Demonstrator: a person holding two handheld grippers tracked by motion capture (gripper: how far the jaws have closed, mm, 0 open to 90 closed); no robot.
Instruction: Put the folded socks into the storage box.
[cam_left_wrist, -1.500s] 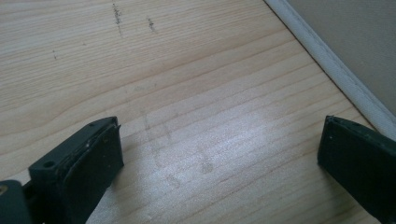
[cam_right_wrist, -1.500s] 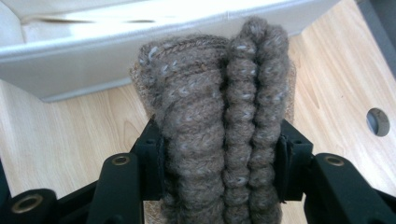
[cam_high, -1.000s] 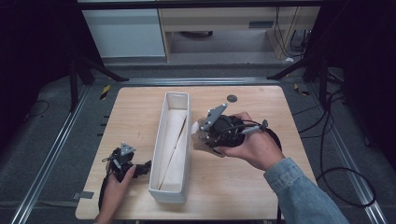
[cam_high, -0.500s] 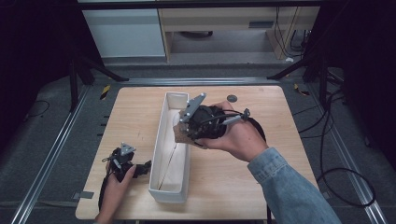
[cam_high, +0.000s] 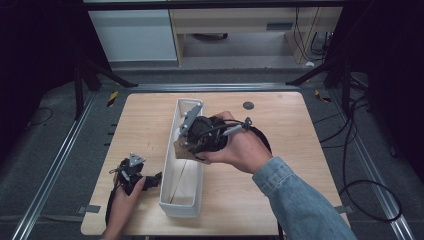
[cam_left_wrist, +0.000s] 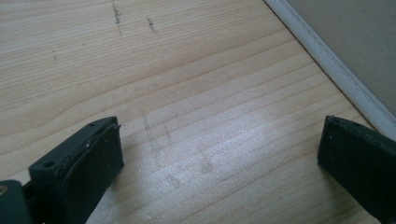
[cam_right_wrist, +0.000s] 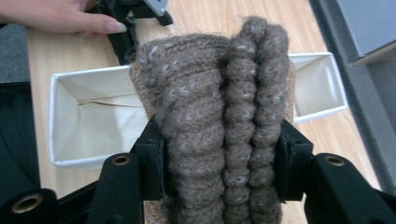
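Right gripper (cam_right_wrist: 219, 158) clamping brown ribbed knit roll (cam_right_wrist: 219, 107) — fuzzy, folded, over white bin (cam_right_wrist: 84, 135)

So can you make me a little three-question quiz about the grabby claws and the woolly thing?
1. True or false: the right gripper is clamped on a brown knitted bundle.
2. What is right under the bundle? A) the white fabric bin B) the floor C) a shelf
3. Fill in: the left gripper rests on the wooden table with its jaws ____.

Key: 1 true; 2 A; 3 open
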